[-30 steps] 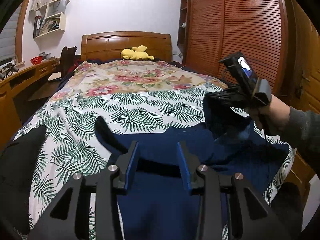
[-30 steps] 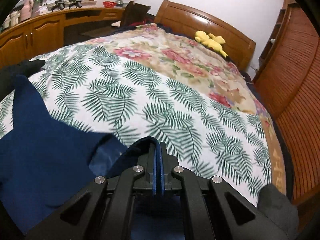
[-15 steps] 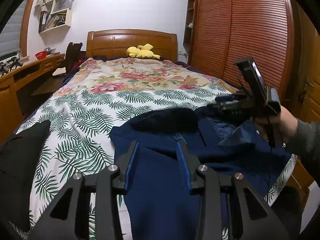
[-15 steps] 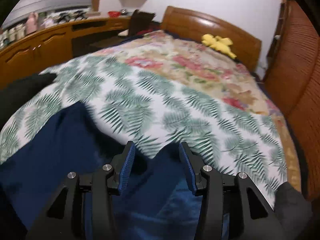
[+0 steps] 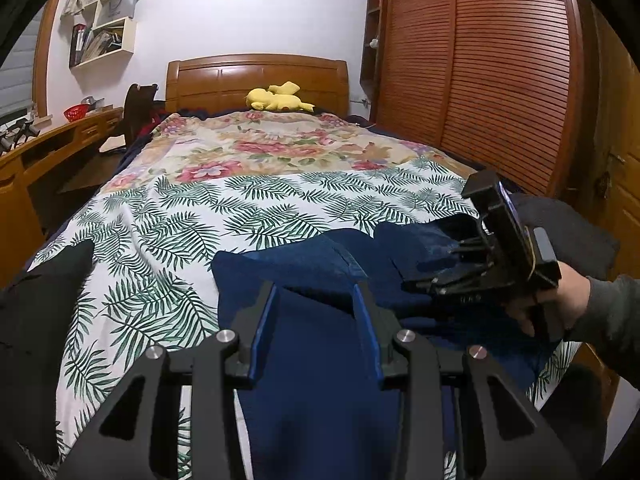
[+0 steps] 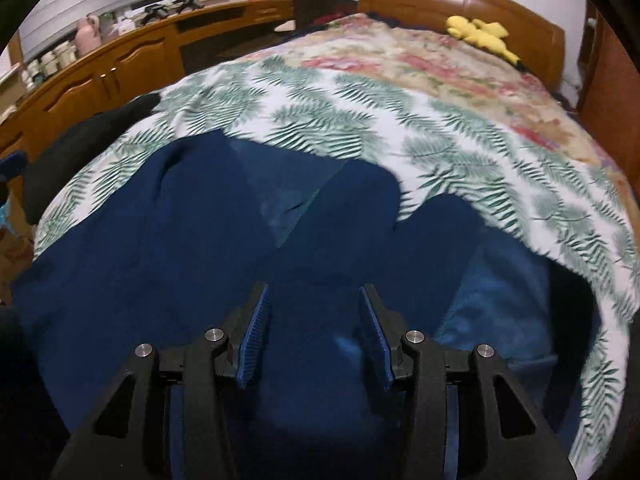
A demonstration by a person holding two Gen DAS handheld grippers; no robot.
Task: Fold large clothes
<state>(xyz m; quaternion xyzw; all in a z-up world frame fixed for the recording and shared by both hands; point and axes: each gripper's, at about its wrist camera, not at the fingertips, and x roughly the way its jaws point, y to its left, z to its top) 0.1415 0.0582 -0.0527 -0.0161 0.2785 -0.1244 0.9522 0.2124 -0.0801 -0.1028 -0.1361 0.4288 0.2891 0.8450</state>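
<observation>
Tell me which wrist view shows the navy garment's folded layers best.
The right wrist view: the navy garment fills the foreground with its overlapping flaps visible. The left wrist view shows it foreshortened, partly behind the right gripper.

A home bedroom: a bed (image 5: 256, 200) under a fern and flower print cover fills the middle, its wooden headboard (image 5: 256, 80) against the far wall with a yellow plush toy (image 5: 276, 98) before it. Louvred wardrobe doors (image 5: 480, 72) line the right, a wooden desk (image 5: 48, 148) and wall shelves (image 5: 104, 28) the left
</observation>
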